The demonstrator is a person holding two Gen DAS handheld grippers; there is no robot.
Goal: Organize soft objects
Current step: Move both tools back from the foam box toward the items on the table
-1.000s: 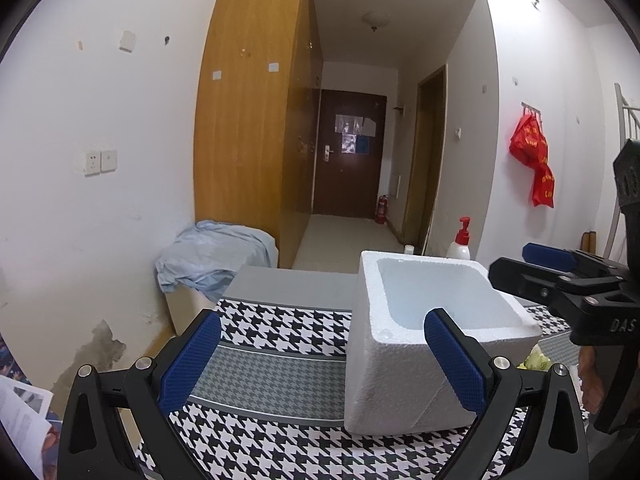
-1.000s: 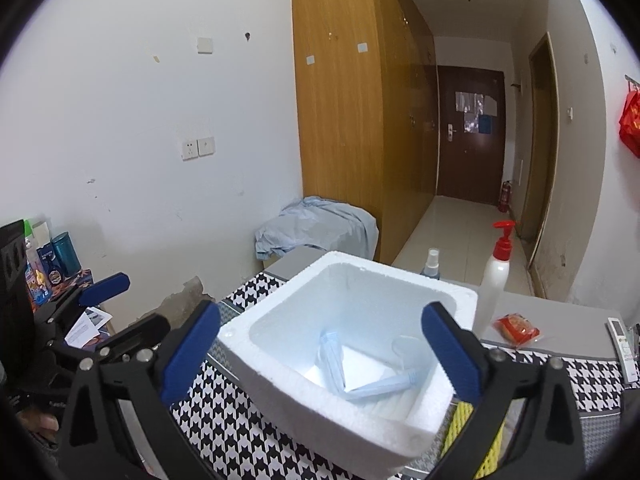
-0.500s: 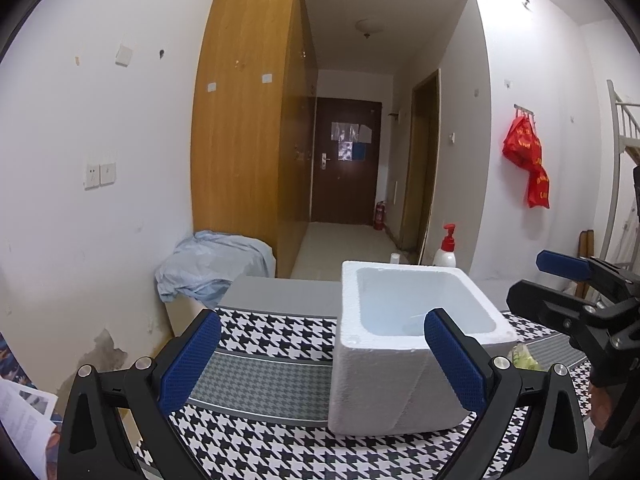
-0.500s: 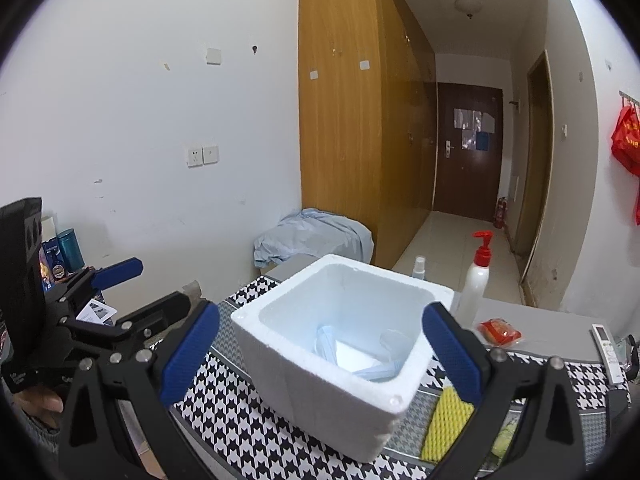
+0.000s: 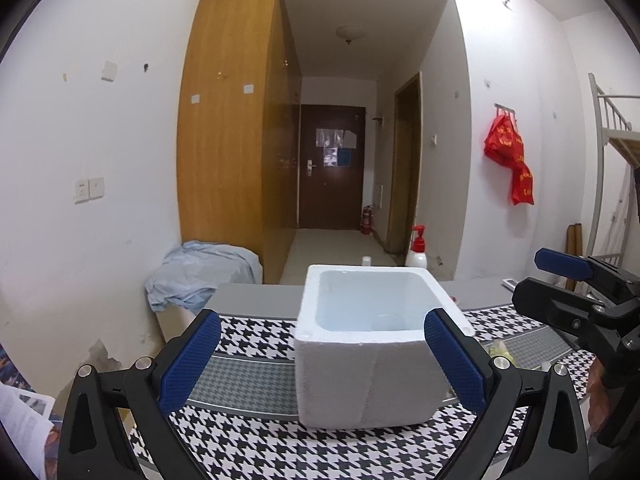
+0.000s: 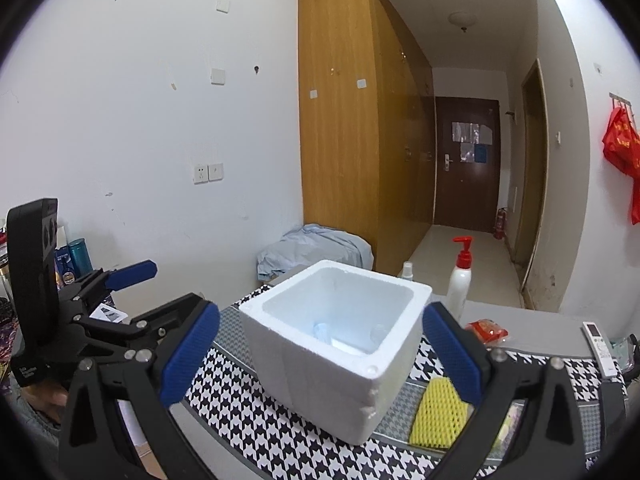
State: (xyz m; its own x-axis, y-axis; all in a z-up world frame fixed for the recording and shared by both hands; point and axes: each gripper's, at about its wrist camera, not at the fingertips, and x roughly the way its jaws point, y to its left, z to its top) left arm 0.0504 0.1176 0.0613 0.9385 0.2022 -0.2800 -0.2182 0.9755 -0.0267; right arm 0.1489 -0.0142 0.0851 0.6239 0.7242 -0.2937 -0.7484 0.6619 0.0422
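Observation:
A white foam box [image 5: 372, 376] stands on the houndstooth cloth [image 5: 256, 448]; it also shows in the right wrist view [image 6: 320, 364]. Pale blue soft items [image 6: 324, 330] lie inside it. A yellow mesh sponge [image 6: 438, 414] lies on the cloth to the right of the box. My left gripper [image 5: 320, 364] is open and empty, in front of the box. My right gripper [image 6: 320, 360] is open and empty, also back from the box. Each gripper shows at the edge of the other's view, the right one [image 5: 576, 292] and the left one [image 6: 120, 292].
A white pump bottle with a red top [image 6: 460, 276] and a small spray bottle [image 6: 407, 270] stand behind the box. A red snack packet [image 6: 488, 330] and a remote [image 6: 598, 344] lie on the grey table top. A blue-covered bundle [image 5: 200, 272] sits by the wall.
Both grippers have pulled back and up from the foam box, which now looks smaller and farther away. Both stay open and empty.

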